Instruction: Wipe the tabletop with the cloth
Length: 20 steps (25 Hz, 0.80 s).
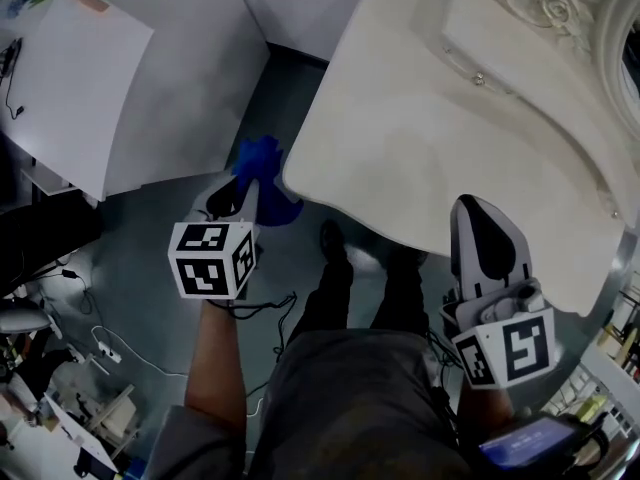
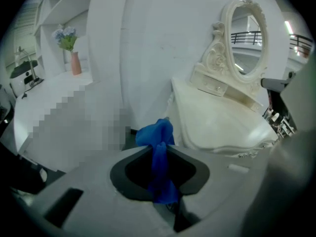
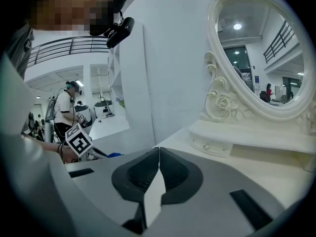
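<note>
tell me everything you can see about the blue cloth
The cloth is bright blue, soft and thin-looking, bunched into a crumpled strip. The left gripper is shut on it: a wad sticks out past the jaw tips and a tail hangs back between them. It is beside the edge of the cream table, not spread on top; contact there is unclear.

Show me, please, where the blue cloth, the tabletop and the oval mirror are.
blue cloth (image 2: 160, 158): left gripper view, the strip pinched between the jaws.
tabletop (image 1: 430, 138): head view, its bare middle.
oval mirror (image 3: 259, 53): right gripper view, the glass.
</note>
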{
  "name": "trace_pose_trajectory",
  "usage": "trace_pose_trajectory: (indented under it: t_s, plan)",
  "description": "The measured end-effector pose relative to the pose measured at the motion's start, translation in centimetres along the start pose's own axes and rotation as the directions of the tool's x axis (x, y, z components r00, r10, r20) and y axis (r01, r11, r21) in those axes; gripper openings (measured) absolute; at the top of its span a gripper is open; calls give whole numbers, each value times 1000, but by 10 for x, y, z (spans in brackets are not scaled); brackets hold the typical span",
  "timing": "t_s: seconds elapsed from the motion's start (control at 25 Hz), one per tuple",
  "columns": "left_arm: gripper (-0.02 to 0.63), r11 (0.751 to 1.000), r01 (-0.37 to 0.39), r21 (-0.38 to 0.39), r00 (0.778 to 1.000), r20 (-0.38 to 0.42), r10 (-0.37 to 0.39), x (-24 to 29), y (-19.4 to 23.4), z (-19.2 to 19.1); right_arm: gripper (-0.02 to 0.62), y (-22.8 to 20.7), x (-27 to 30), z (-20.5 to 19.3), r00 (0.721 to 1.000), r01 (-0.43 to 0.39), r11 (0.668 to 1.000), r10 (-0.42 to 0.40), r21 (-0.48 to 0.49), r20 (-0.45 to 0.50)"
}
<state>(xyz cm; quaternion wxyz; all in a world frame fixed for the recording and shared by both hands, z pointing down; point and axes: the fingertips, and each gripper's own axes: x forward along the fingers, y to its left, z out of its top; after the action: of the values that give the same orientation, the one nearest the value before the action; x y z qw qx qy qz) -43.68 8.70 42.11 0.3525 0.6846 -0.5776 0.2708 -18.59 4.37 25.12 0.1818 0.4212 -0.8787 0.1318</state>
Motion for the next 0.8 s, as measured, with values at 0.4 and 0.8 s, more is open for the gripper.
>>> trace_pose_trajectory:
  t_s: [0.4,0.8]
  plan:
    - [74,993,-110,-35,976,187,115,-90,5,23,14,-11,-58,9,996,33,999,-32,-13,87]
    - [78,966,-234,112,760,640,110,-268,-166,112,14,-15,-182,75,942,47,996,-19,-75,335]
